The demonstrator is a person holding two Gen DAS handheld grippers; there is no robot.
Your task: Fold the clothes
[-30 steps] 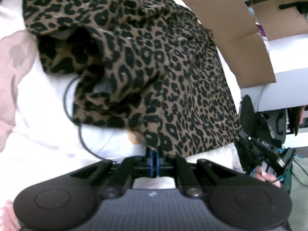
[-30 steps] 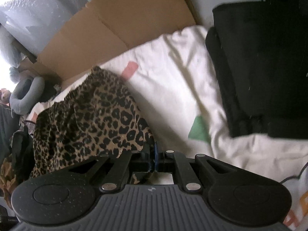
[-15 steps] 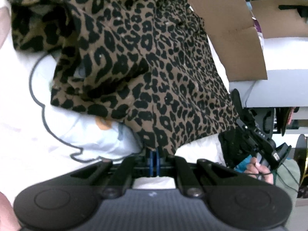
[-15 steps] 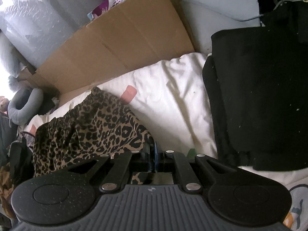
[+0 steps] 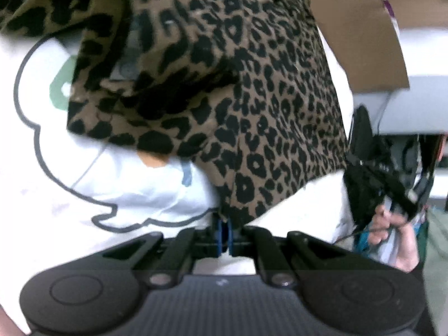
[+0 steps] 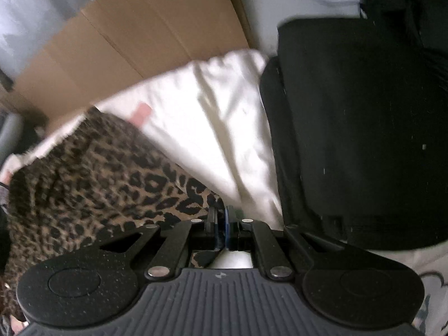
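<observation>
Left gripper: the left gripper (image 5: 224, 231) was seen closed, its blue pads pressed together on a corner of the leopard-print garment (image 5: 252, 89); the cloth was pinched at its lowest point in the left wrist view.
Right gripper: the right gripper (image 6: 221, 224) was likewise seen closed, with an edge of the same garment (image 6: 92, 184) caught between its pads; a scrap of the print was visible below the fingers.
Garment: it was stretched between the two grippers and draped over the white bedsheet (image 5: 112, 184); a bunched, folded-over part was seen toward the upper left of the left wrist view; both views were blurred.
Bedsheet: it was printed with a grey outline and patches of green, orange and blue; a pink patch (image 6: 141, 112) was seen near its far edge.
Black clothes: a stack of black clothes (image 6: 355, 140) was laid on the sheet, to the right of the garment and apart from it.
Cardboard: a cardboard sheet (image 6: 134, 39) was propped beyond the sheet's far edge.
Hand: a hand (image 5: 392, 224) gripping the other black device was seen at the right of the left wrist view.
</observation>
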